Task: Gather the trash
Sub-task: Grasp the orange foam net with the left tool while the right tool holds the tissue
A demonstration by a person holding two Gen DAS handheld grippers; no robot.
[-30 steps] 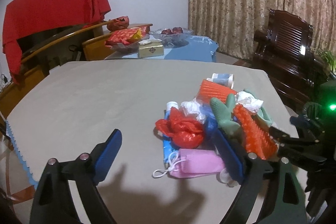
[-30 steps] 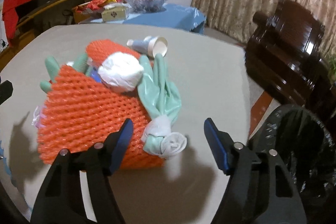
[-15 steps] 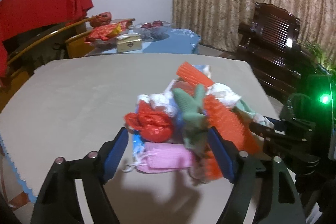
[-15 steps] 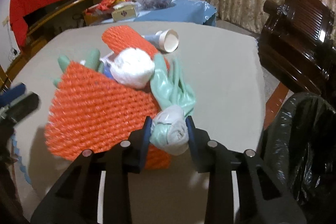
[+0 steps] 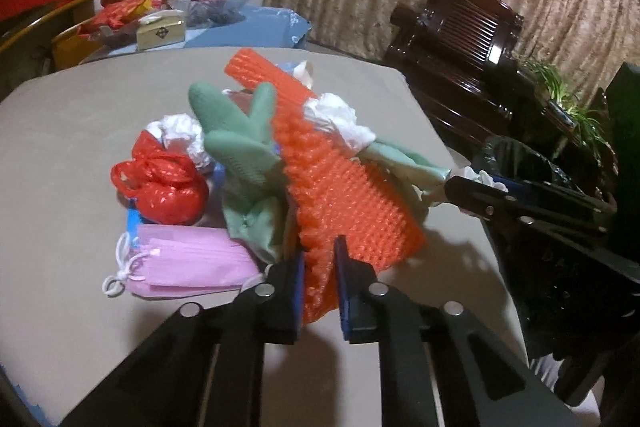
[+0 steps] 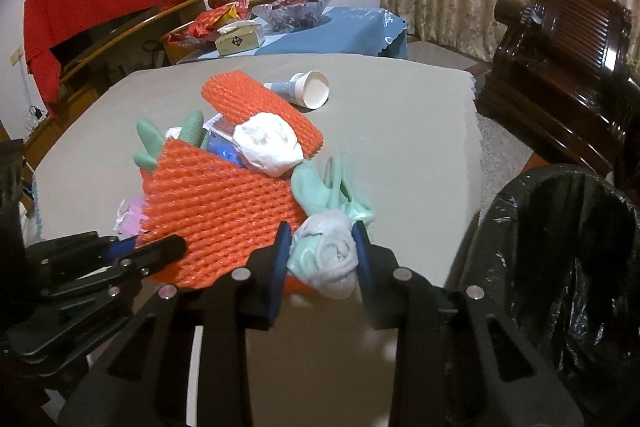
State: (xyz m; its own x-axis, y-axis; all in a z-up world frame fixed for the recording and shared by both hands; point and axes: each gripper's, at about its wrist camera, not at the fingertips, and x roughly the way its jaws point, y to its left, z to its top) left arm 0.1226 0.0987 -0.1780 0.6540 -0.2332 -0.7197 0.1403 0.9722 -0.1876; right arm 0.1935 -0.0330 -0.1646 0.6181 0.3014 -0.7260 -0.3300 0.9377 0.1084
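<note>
A heap of trash lies on the grey table [image 6: 400, 131]. My left gripper [image 5: 320, 267] is closing, its pads pinching the near edge of an orange foam net [image 5: 344, 187], whose wide face also shows from the right wrist [image 6: 224, 203]. My right gripper [image 6: 322, 251] is shut on the knotted white end of a green rubber glove [image 6: 332, 259]. Also in the heap are a second green glove [image 5: 236, 147], a red plastic bag [image 5: 168, 187], a pink mask [image 5: 192, 263], a white wad [image 6: 268, 143], another orange net [image 6: 256, 107] and a paper cup [image 6: 314, 91].
A bin lined with a black bag [image 6: 560, 247] stands off the table's right edge. A dark wooden chair [image 6: 560, 47] is behind it. A blue-clothed side table [image 6: 340, 27] with snacks and a bowl sits beyond the far edge.
My left gripper came down to the near edge of the heap and closed on the orange net. My right gripper closed on the glove's knotted end and lifted it slightly.
</note>
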